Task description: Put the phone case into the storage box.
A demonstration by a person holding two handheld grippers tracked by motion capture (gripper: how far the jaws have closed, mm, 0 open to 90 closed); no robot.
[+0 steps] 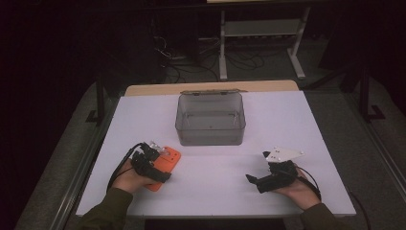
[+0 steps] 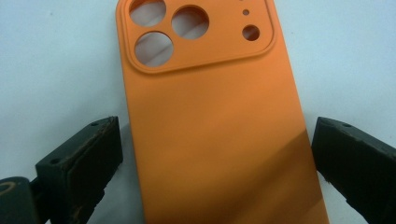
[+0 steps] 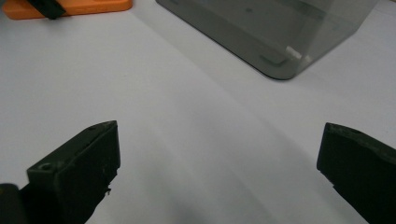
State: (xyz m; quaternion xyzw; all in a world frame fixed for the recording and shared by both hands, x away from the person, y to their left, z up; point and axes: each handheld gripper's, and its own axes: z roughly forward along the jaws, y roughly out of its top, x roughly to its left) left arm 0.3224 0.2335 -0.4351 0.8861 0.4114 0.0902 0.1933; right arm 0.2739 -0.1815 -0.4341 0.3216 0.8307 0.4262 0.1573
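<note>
1. I have the left gripper low over the orange phone case at the near left of the white desk; in the left gripper view its jaws stand spread, one on each side of the phone case, with a gap on the left side and the right jaw just beside the edge; I see no pinch on it.
2. The phone case lies flat on the desk with its back up; the camera cut-outs sit at the far end from my jaws, three large round holes and two small ones inside a raised frame.
3. My right gripper rests at the near right of the desk, held in a hand; its jaws point left toward the middle; in the right gripper view they are spread wide over bare desk, holding nothing.
4. A clear grey box sits open at the middle of the desk, beyond both grippers, well apart from the phone case; in the right gripper view I see a corner of the box ahead to the right and the phone case at the top left.
</note>
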